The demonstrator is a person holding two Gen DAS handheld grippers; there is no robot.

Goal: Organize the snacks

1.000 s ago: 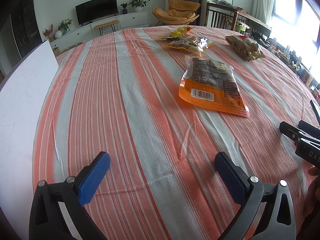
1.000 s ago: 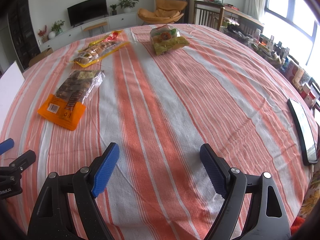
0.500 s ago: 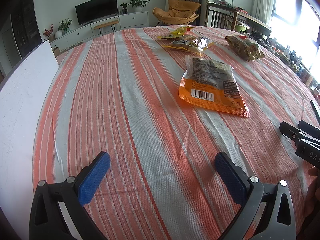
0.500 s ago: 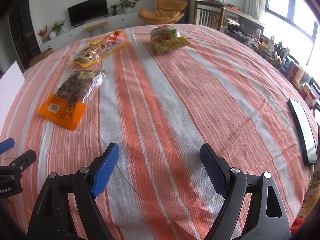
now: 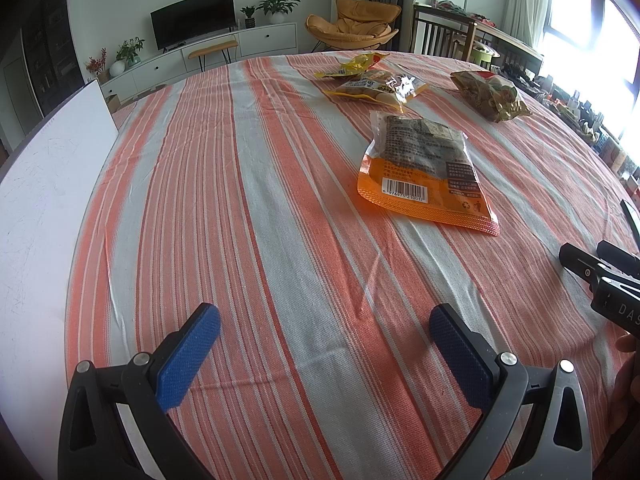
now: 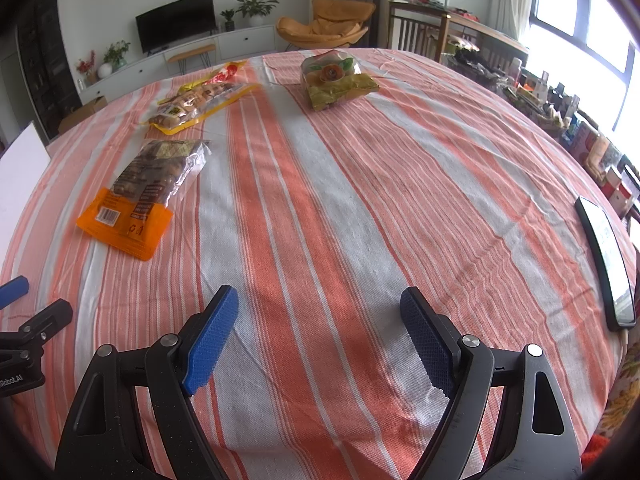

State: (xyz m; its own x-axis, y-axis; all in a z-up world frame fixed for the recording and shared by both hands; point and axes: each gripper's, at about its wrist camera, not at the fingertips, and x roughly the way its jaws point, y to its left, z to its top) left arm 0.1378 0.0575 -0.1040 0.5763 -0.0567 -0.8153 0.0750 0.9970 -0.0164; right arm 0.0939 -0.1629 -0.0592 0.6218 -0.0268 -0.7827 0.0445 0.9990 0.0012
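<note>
both grippers, left gripper [image 5: 325, 322] and right gripper [image 6: 319, 306], fingers apart, empty, low over striped counter [image 6: 360, 200]. orange snack bag [image 5: 426, 170] ahead of left gripper; other packs beyond it. step: approach, nothing grasped; next likely reach bag.

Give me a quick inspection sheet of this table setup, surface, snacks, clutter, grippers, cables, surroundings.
Surface: striped tablecloth, lightly wrinkled.
Job's things: orange snack bag nearest; yellow snack bag and small yellow packet behind it; green-yellow snack bag apart at the far side.
Clutter: phone at the right edge; white board at the left.
Grippers: left gripper and right gripper open, holding nothing.
Cables: a white one seems to leave the phone.
Surroundings: TV, orange chair, plants.
</note>
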